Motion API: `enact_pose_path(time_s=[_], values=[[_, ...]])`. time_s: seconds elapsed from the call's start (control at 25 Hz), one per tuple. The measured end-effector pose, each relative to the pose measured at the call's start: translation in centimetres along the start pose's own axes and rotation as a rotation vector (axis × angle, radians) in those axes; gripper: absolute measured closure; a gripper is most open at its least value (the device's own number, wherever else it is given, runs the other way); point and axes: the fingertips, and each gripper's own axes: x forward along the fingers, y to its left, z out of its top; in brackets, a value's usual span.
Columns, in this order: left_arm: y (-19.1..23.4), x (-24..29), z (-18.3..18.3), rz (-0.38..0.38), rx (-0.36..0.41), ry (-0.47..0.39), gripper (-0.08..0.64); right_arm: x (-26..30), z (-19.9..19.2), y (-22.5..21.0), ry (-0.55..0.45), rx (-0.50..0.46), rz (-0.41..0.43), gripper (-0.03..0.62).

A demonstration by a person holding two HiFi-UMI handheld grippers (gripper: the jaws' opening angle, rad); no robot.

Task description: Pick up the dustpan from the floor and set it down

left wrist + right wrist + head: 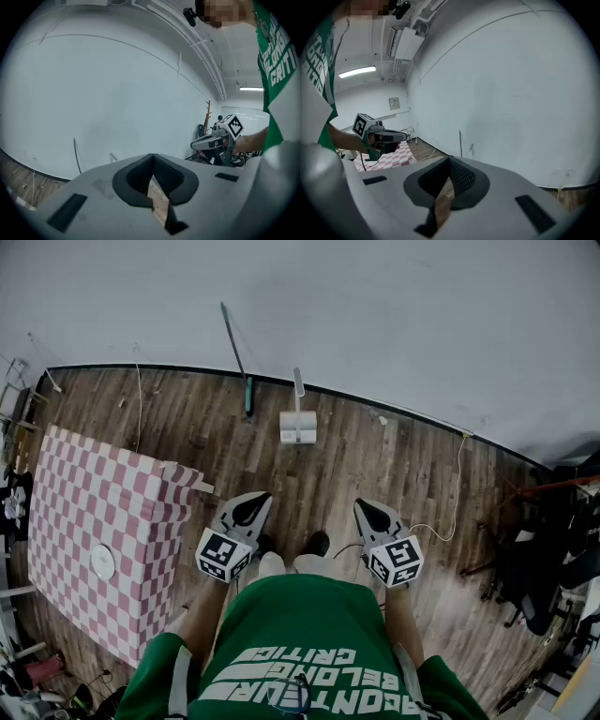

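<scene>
Nothing is done yet. The dustpan point(298, 427) stands on the floor point(394, 460), upper centre of the head view, well apart from the left claw point(251, 509) and right claw point(373, 515), both closed and empty.

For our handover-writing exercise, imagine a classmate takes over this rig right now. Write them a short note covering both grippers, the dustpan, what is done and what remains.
Left gripper: shut, nothing between its jaws, held out in front of the body.
Right gripper: shut, empty, level with the left.
Dustpan: on the wooden floor near the wall, ahead of both grippers and well apart from them, untouched.
Done: nothing yet.
Left: step closer, open a gripper, grasp the dustpan, lift it, set it down.
</scene>
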Motion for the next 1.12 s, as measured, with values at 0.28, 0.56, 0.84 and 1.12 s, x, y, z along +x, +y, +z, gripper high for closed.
enact_pose_path(time_s=[0.28,0.56,0.84,1.12], values=[[1.3,-1.0,0.2,-0.012,-0.004,-0.004,0.557,0.8,0.3,1.7,0.000,-0.008,-0.003,0.586],[2.6,-0.7,-0.7,-0.035,-0.016,-0.001,0.557,2.1,-0.1,1.6,0.011,0.005,-0.019,0.586],[4.5,-0.2,-1.2,-0.060,-0.026,0.001,0.557,3.8,0.3,2.2,0.019,0.003,-0.032,0.586],[6.2,-0.9,-1.2,-0.085,-0.022,-0.015,0.557,6.0,1.1,3.5,0.012,0.006,-0.060,0.586]])
